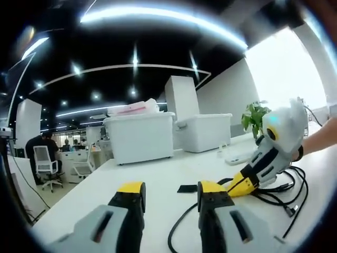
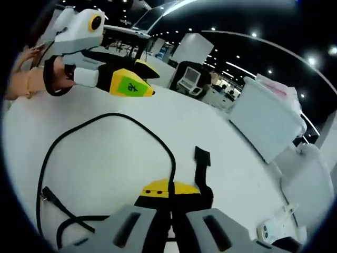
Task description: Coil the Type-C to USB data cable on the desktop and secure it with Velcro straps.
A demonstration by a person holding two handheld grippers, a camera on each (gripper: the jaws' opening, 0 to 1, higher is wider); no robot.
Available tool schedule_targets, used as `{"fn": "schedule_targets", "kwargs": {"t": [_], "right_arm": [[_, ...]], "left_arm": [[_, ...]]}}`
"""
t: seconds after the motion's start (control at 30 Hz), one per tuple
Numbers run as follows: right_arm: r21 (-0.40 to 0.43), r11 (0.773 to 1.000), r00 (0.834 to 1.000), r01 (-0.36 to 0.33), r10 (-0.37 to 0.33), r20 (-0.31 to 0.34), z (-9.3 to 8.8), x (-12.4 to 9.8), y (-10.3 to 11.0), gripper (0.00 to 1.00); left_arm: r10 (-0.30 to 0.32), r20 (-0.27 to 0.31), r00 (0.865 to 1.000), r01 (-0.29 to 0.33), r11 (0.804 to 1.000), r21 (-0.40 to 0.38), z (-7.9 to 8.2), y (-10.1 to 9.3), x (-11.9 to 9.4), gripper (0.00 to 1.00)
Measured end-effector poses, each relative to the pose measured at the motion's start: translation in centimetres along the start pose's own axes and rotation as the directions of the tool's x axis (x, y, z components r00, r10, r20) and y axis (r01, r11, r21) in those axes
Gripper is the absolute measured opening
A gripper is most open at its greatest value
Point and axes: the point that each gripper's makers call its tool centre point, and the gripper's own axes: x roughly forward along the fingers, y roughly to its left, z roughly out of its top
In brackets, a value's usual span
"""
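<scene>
A thin black data cable is lying in loose loops on the white desktop. The right gripper is pressing its yellow-tipped jaws together on the cable — a flat black Velcro strap is lying just beside them. The left gripper is hovering above the desk, its jaws spread wide and holding nothing.

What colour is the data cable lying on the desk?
Black; the data cable shows best in the right gripper view, looping across the white desk.
</scene>
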Motion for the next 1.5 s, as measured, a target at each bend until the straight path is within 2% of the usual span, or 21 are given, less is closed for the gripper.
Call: {"fn": "schedule_targets", "kwargs": {"t": [0.1, 0.17, 0.2, 0.23, 0.27, 0.3, 0.37, 0.4, 0.47, 0.5, 0.57, 0.63, 0.73, 0.83, 0.93, 1.0, 1.03, 1.1, 1.2, 1.33, 1.5], "right_arm": [[0.033, 0.999, 1.000, 0.015, -0.015, 0.021, 0.3, -0.2, -0.7, 0.00], [0.097, 0.995, 0.998, 0.010, -0.016, 0.065, 0.8, -0.2, -1.1, 0.00], [0.154, 0.987, 0.996, -0.032, 0.020, 0.084, 0.8, -0.1, -0.8, 0.01], [0.211, 0.977, 0.996, -0.033, 0.016, 0.082, 0.5, 0.0, -0.9, 0.01], [0.231, 0.972, 0.997, -0.034, 0.016, 0.077, 0.3, 0.1, -1.1, 0.02], [0.251, 0.967, 0.997, -0.051, 0.033, 0.075, 0.0, 0.3, -0.9, 0.06], [0.296, 0.953, 0.995, -0.073, 0.051, 0.081, -0.3, 0.7, -0.7, 0.25], [0.326, 0.940, 0.994, -0.098, 0.075, 0.081, -0.5, 1.0, -0.4, 0.28], [0.351, 0.930, 0.991, -0.109, 0.076, 0.106, -0.5, 1.2, -0.2, 0.25], [0.363, 0.924, 0.991, -0.118, 0.088, 0.098, -0.7, 1.2, -0.3, 0.23], [0.385, 0.912, 0.988, -0.143, 0.112, 0.104, -0.7, 1.4, -0.1, 0.14], [0.358, 0.922, 0.987, -0.147, 0.116, 0.108, -0.5, 1.5, 0.1, 0.10], [0.370, 0.915, 0.986, -0.159, 0.125, 0.112, -0.4, 1.5, 0.5, 0.04], [0.380, 0.910, 0.984, -0.167, 0.130, 0.120, -0.3, 1.6, 0.6, 0.03], [0.307, 0.940, 0.986, -0.152, 0.123, 0.111, -0.1, 1.5, 0.8, 0.02], [0.217, 0.969, 0.990, -0.121, 0.103, 0.091, 0.1, 1.5, 0.9, 0.01], [0.147, 0.984, 0.992, -0.105, 0.094, 0.079, 0.3, 1.5, 1.1, 0.00], [0.092, 0.993, 0.995, -0.076, 0.070, 0.073, 0.4, 1.5, 1.2, 0.00], [0.103, 0.993, 0.995, -0.065, 0.057, 0.077, 0.4, 1.5, 1.1, 0.00], [0.117, 0.992, 0.992, -0.039, 0.024, 0.126, 0.3, 1.3, 1.1, 0.00], [0.160, 0.987, 0.988, -0.030, 0.005, 0.156, 0.3, 1.3, 0.7, 0.00]], "left_arm": [[-0.001, -0.002, 1.000, 0.001, 1.000, 0.005, 0.0, -0.1, 0.0, 0.41], [0.000, -0.002, 1.000, 0.000, 1.000, 0.004, 0.0, -0.1, 0.0, 0.41], [0.000, -0.001, 1.000, 0.000, 1.000, 0.003, 0.0, 0.0, 0.0, 0.41], [0.001, 0.000, 1.000, -0.001, 1.000, 0.002, 0.1, 0.0, 0.0, 0.41], [0.001, 0.001, 1.000, -0.001, 1.000, 0.001, 0.1, 0.0, 0.0, 0.41], [0.001, 0.002, 1.000, -0.001, 1.000, 0.001, 0.1, 0.0, 0.0, 0.41], [0.002, 0.002, 1.000, -0.002, 1.000, 0.001, 0.2, 0.0, -0.1, 0.41], [0.002, 0.002, 1.000, -0.002, 1.000, 0.001, 0.2, 0.0, -0.1, 0.41], [0.003, 0.003, 1.000, -0.003, 1.000, -0.001, 0.2, 0.0, -0.2, 0.41], [0.004, 0.004, 1.000, -0.004, 1.000, -0.003, 0.2, 0.0, -0.1, 0.41], [0.003, 0.004, 1.000, -0.003, 1.000, -0.004, 0.2, 0.0, -0.1, 0.41], [0.002, 0.002, 1.000, -0.002, 1.000, -0.001, 0.2, -0.1, -0.1, 0.41], [0.000, 0.003, 1.000, 0.000, 1.000, -0.001, 0.2, -0.1, -0.1, 0.41], [0.002, 0.004, 1.000, -0.002, 1.000, 0.002, 0.3, 0.0, -0.1, 0.41], [0.008, 0.006, 1.000, -0.008, 1.000, -0.005, 0.3, 0.3, -0.1, 0.41], [0.012, 0.004, 1.000, -0.012, 1.000, -0.013, 0.3, 0.4, -0.1, 0.41], [0.013, 0.004, 1.000, -0.012, 1.000, -0.020, 0.2, 0.5, -0.1, 0.41], [0.012, 0.003, 1.000, -0.012, 0.999, -0.031, 0.2, 0.5, -0.2, 0.41], [0.016, 0.002, 1.000, -0.016, 0.999, -0.038, 0.2, 0.7, -0.2, 0.41], [0.018, 0.005, 1.000, -0.018, 0.998, -0.055, 0.2, 0.9, -0.2, 0.41], [0.018, 0.003, 1.000, -0.017, 0.998, -0.058, 0.1, 0.8, -0.2, 0.41]]}}
